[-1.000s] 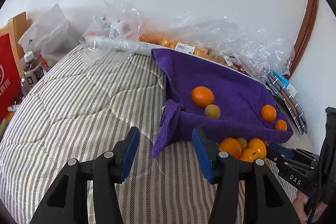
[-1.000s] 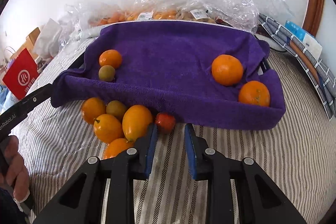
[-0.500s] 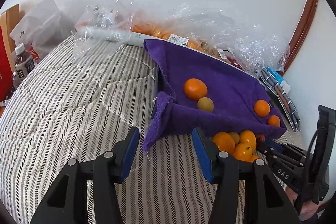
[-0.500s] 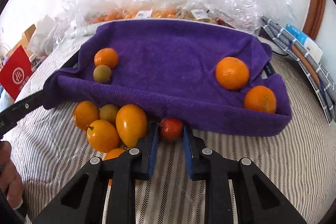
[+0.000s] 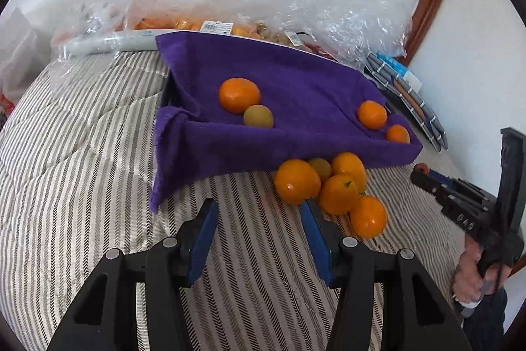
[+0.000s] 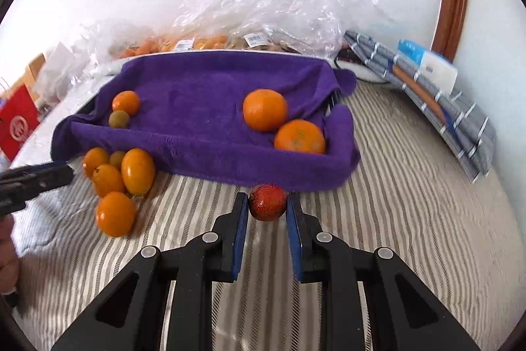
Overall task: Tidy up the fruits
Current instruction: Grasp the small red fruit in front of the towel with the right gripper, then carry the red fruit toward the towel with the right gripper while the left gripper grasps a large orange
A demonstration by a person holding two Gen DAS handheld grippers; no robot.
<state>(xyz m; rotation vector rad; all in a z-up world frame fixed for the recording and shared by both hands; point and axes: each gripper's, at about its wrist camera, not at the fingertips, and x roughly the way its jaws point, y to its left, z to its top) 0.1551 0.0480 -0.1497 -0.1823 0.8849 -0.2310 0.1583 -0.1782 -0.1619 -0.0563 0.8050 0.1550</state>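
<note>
A tray lined with a purple towel lies on the striped bed. It holds oranges and a small green fruit. A pile of orange fruits lies on the bed by the tray's front edge. My right gripper is shut on a small red fruit, just in front of the tray. It also shows in the left wrist view. My left gripper is open and empty, just left of the pile.
Clear plastic bags with more fruit lie behind the tray against the wall. Folded grey striped cloth and a blue-white box lie at the right. A red bag stands at the far left.
My right gripper closed around the small red fruit and drew it to the right, away from the pile. My left gripper moved right and closer to the orange pile.
</note>
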